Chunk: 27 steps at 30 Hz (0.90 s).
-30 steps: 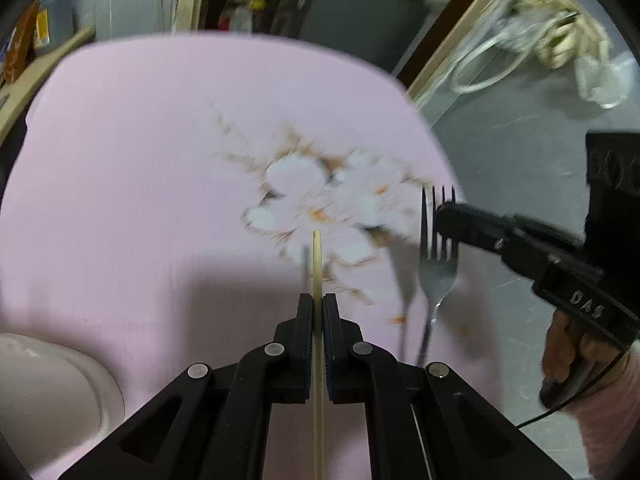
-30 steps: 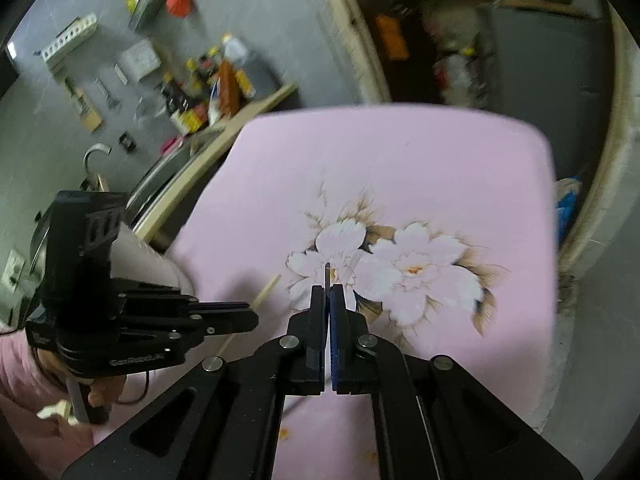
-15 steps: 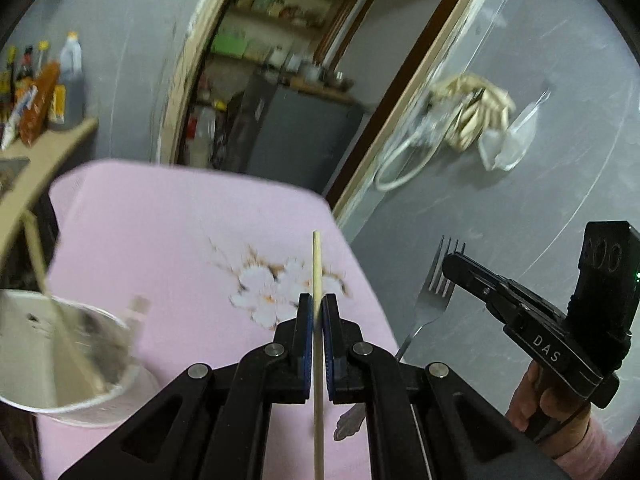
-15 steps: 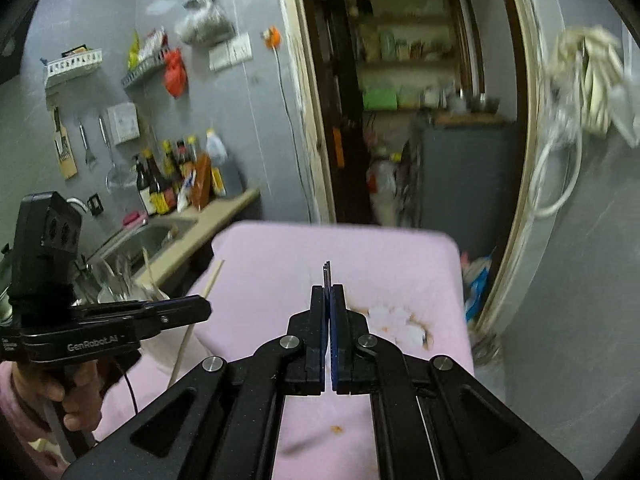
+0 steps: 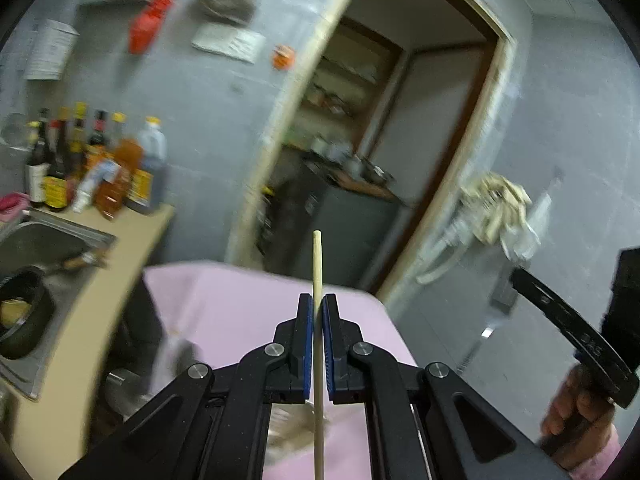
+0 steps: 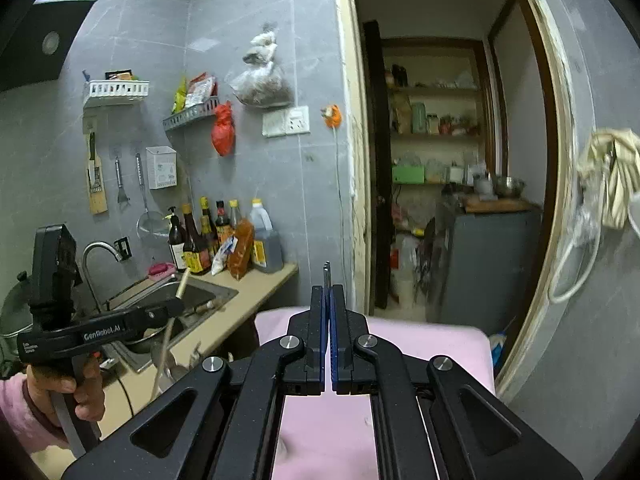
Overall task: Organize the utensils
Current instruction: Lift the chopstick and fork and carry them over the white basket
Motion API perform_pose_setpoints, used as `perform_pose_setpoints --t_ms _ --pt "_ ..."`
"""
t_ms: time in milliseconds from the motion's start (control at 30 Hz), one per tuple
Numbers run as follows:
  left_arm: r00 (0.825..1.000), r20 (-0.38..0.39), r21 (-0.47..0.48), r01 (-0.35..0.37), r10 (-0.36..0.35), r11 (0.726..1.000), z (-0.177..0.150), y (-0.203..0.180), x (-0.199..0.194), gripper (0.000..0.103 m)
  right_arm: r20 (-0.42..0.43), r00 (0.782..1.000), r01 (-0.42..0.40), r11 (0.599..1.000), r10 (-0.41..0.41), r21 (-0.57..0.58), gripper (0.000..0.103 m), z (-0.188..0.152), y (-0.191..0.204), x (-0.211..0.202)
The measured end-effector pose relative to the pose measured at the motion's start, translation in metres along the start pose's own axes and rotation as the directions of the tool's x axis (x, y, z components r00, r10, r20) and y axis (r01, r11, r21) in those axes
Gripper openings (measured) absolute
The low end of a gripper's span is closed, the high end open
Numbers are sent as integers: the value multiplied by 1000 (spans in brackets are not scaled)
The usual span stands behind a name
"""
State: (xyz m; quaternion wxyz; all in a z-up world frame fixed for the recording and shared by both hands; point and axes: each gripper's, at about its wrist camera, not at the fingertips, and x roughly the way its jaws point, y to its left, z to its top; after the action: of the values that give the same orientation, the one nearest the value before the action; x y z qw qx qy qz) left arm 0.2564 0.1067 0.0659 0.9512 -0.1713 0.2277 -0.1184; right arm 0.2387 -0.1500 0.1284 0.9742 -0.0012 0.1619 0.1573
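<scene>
My left gripper is shut on a pale wooden chopstick that stands upright between the blue pads, its tip above the fingertips. My right gripper is shut on a metal fork, seen edge-on, with only the tine tips showing above the jaws. Both are raised above the pink flowered tablecloth. In the right wrist view the left gripper shows at the left with the chopstick sticking up. The right gripper's body shows at the right edge of the left wrist view.
A steel sink with a tap sits in a beige counter to the left, with sauce bottles behind it. An open doorway to a pantry lies ahead. A blurred container is low left.
Both grippers have tilted up and risen, so the views swing from the tablecloth to the wall and doorway. Each still holds its utensil.
</scene>
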Motion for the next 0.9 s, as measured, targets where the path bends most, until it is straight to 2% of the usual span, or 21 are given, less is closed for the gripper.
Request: perform_pose_setpoints --t_ms 233,400,667,900 --pt "990 131 -75 -49 58 996 3 53 -10 5 86 994 80 995 -75 -63 2 1 52 8" --pt "978 190 -111 -65 86 992 -4 77 -3 5 127 983 151 982 -136 -116 2 -15 81 15" --pt "959 235 -90 -139 156 986 -20 94 18 5 109 981 178 972 -162 -153 2 -49 102 34" --pt "952 252 -79 -158 173 984 -36 96 28 5 75 981 192 959 -180 -209 2 -74 113 52"
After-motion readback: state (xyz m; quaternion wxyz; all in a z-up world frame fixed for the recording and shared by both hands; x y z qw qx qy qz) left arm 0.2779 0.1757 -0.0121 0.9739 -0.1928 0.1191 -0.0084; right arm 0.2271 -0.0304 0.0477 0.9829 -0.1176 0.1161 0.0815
